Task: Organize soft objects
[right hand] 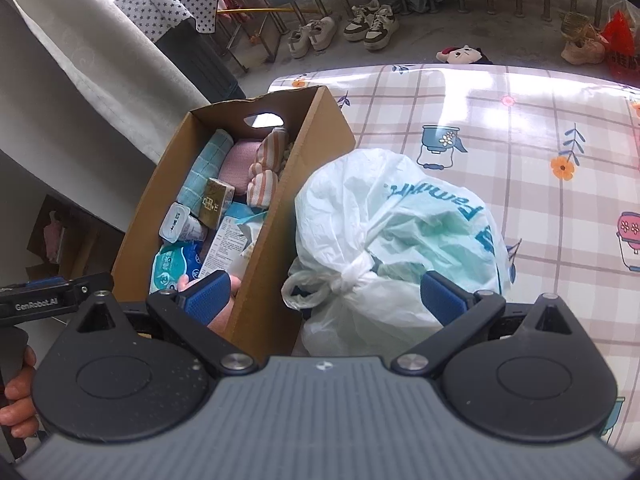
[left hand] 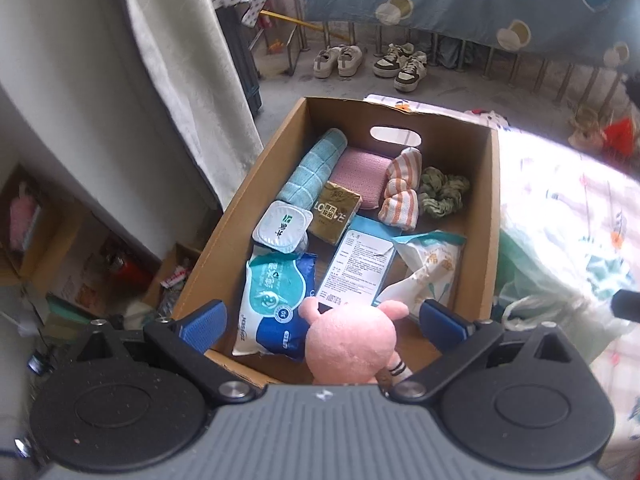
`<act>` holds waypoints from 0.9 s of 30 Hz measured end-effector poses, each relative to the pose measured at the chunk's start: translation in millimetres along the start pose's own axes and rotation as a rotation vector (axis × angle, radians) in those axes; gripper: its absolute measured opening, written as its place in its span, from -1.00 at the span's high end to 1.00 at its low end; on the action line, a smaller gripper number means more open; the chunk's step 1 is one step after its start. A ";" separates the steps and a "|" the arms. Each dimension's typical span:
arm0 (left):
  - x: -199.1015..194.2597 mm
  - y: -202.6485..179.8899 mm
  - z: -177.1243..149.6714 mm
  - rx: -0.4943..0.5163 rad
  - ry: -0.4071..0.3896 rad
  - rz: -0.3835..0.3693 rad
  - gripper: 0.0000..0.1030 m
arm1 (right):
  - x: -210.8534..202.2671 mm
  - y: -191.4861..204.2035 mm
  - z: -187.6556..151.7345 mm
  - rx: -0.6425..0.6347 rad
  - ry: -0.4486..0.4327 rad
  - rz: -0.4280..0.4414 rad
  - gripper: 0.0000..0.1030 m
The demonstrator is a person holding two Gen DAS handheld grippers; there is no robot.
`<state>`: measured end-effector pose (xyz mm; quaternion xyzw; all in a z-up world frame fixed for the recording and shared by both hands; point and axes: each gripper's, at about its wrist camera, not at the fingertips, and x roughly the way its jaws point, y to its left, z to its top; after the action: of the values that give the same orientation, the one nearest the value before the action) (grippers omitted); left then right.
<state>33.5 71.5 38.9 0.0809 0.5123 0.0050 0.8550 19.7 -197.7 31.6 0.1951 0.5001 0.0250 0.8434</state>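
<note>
Between open left tongs [left hand: 322,314]: pink plush [left hand: 352,340].

The box [right hand: 256,292] sits on the bed [right hand: 520,128], the tied bag [right hand: 392,240] touching its 3 o'clock wall. Inside, towels [left hand: 308,172] lie toward 12 o'clock, packets [left hand: 276,300] and perhaps a plush toy [left hand: 352,340] toward 6.

You are working in a home, likely a bedroom or balcony-side room: a patterned bedsheet [right hand: 500,128] covers the surface, pairs of sneakers [left hand: 370,60] line the concrete floor by a railing, a pale curtain [left hand: 176,80] hangs at left, and laundry [right hand: 168,4] dries overhead.
</note>
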 end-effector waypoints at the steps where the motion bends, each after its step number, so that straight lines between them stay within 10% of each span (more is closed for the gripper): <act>1: 1.4 -3.7 -1.2 0.015 -0.002 -0.005 -1.00 | -1.8 0.1 -3.3 -0.001 -0.004 -0.009 -0.98; 27: 20.9 28.6 -20.1 0.334 0.035 -0.230 -1.00 | -33.8 77.0 -118.4 0.277 -0.105 -0.242 -0.98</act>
<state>27.9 104.2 15.5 0.1625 0.5267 -0.1765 0.8155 -86.4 -98.7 36.9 0.2489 0.4738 -0.1557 0.8302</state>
